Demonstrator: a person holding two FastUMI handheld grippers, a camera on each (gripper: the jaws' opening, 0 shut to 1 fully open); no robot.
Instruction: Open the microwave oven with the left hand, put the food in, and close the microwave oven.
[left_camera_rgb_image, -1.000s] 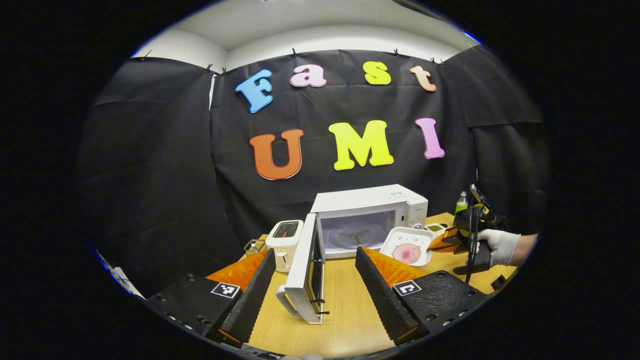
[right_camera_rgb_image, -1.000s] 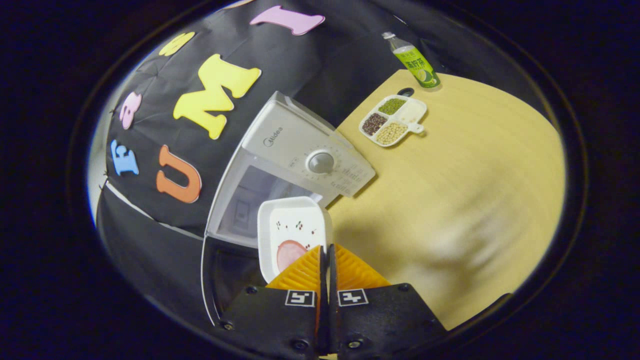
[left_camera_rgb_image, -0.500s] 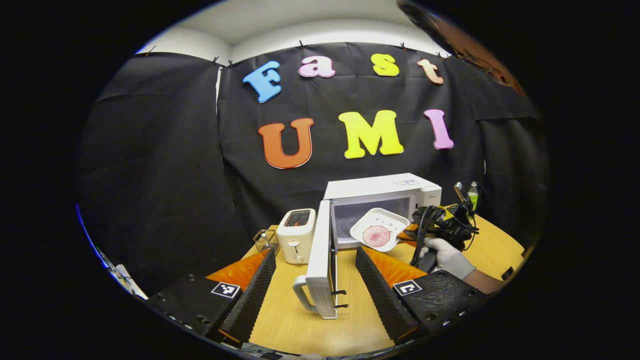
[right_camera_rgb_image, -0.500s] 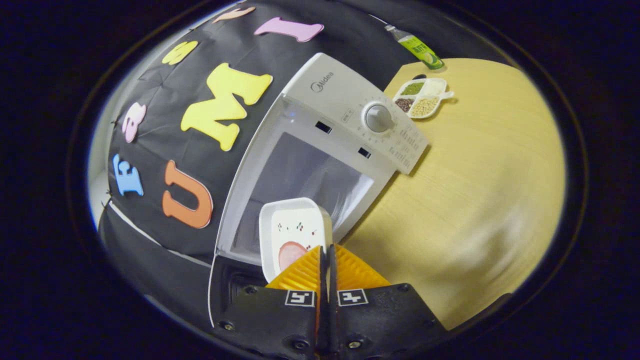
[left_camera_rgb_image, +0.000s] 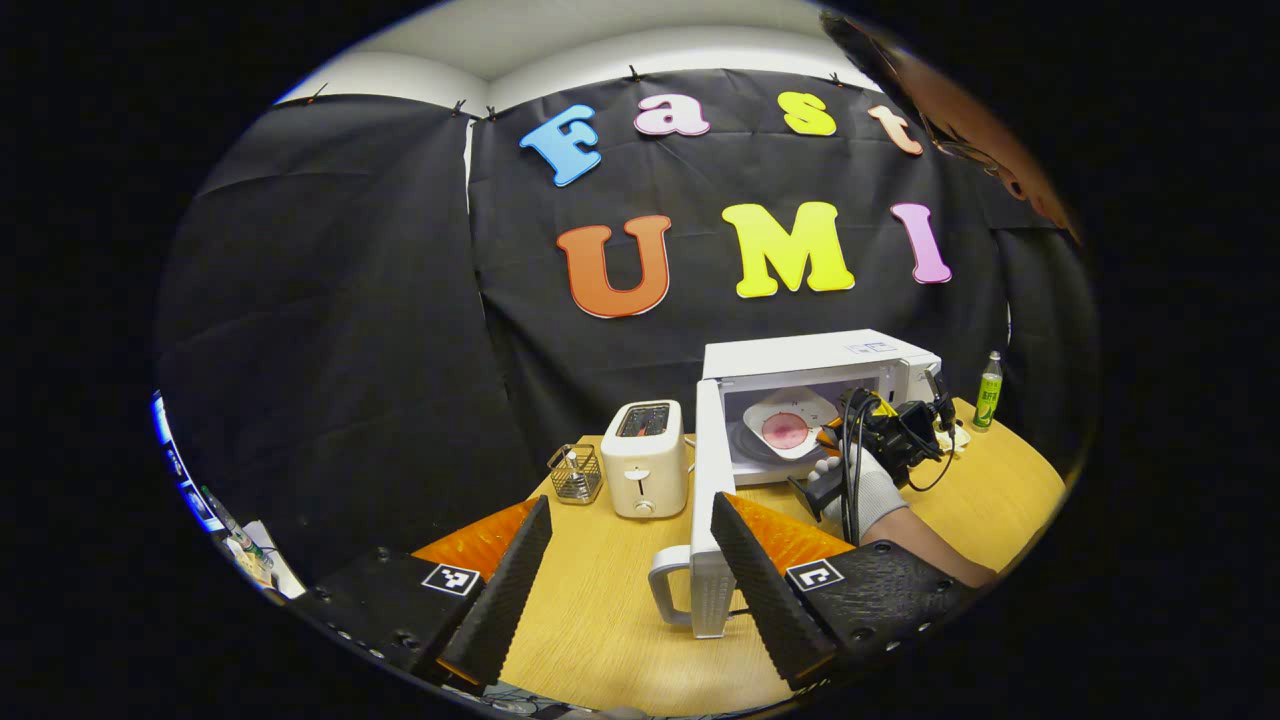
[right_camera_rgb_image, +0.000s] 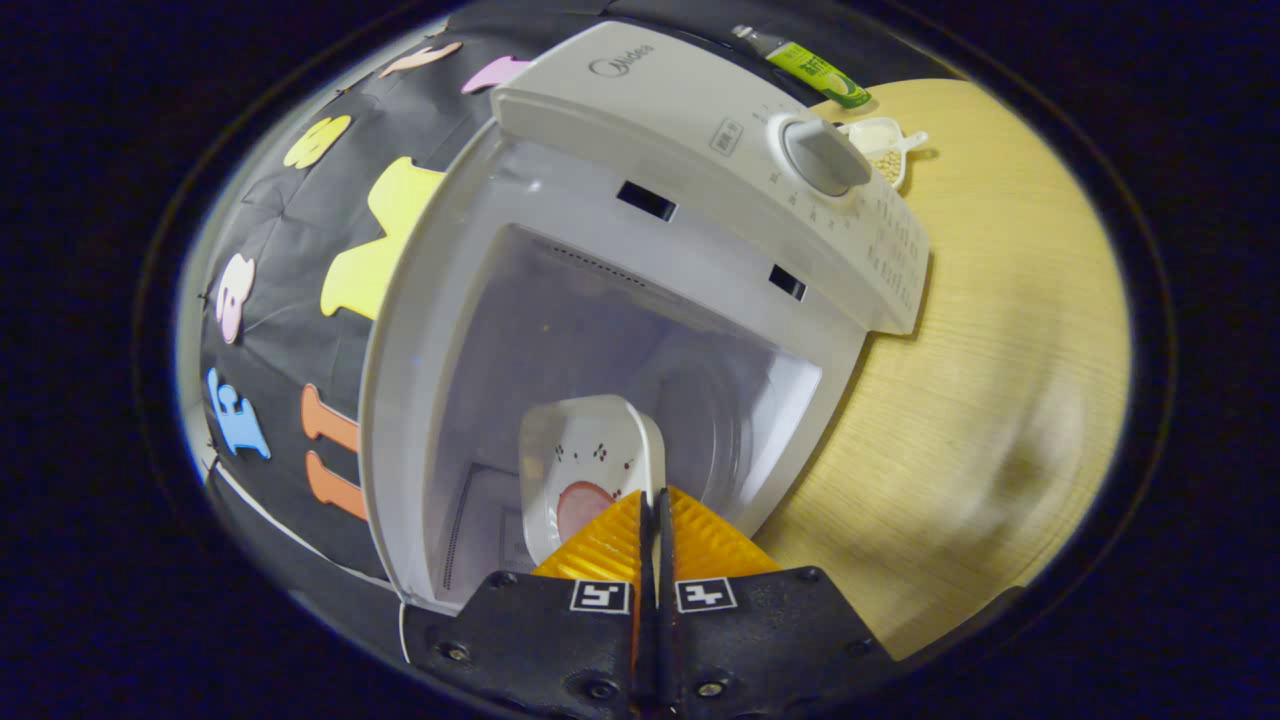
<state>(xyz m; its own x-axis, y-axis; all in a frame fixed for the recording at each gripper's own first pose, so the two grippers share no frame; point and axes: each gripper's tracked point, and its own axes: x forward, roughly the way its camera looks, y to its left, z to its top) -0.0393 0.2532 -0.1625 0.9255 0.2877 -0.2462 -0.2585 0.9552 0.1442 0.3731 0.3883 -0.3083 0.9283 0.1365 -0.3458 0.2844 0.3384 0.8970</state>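
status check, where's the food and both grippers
Right gripper shut on food dish, dish inside microwave cavity. Left gripper open, holding nothing. Door wide open, nothing blocking.

black cloth wall (left_camera_rgb_image: 330, 300), wooden table (left_camera_rgb_image: 600, 620), white ceiling (left_camera_rgb_image: 600, 35)

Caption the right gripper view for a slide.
Right gripper pinches the white food tray's rim, carrying it into the open microwave oven.
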